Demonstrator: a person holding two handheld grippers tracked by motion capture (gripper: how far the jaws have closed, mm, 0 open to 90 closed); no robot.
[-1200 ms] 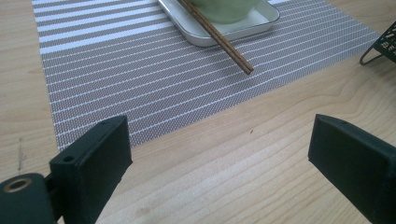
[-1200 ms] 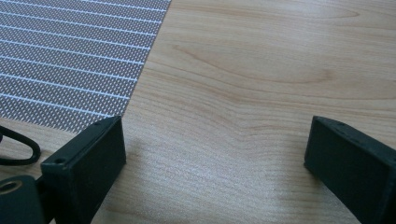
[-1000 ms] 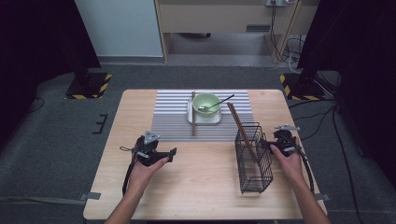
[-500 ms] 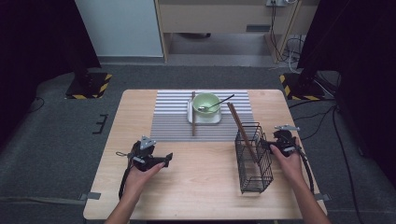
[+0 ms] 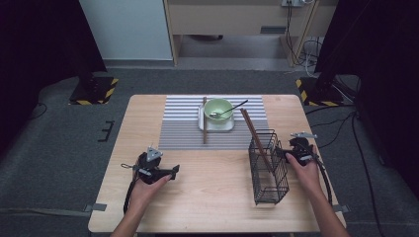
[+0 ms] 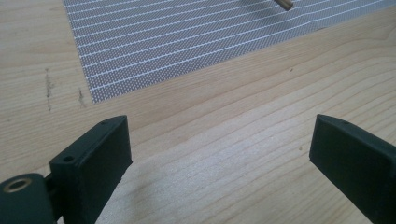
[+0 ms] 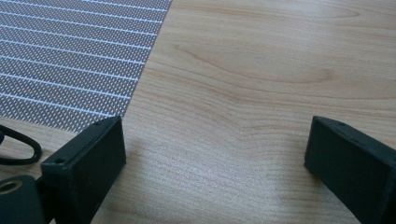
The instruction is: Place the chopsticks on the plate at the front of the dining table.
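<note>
1. In the high view, the left gripper (image 5: 170, 173) is in the lower left part of the frame, low over the bare wood of the table (image 5: 212, 197), and it holds nothing. The right gripper (image 5: 280, 153) is at the right of the frame, just beside the black wire basket (image 5: 269, 170). One brown chopstick (image 5: 257, 138) leans inside this basket, with its top end pointing to the upper left. Another chopstick (image 5: 204, 121) lies flat on the striped placemat (image 5: 183, 126) in the upper centre, just left of the green bowl (image 5: 218, 109), which has a spoon (image 5: 230, 109) in it.
2. In the left gripper view, the two black jaws are spread wide over bare wood, with nothing between them. The placemat (image 6: 187, 37) fills the upper part of the frame.
3. In the right gripper view, the jaws are also wide apart and empty. The placemat (image 7: 65, 60) corner is in the upper left.
</note>
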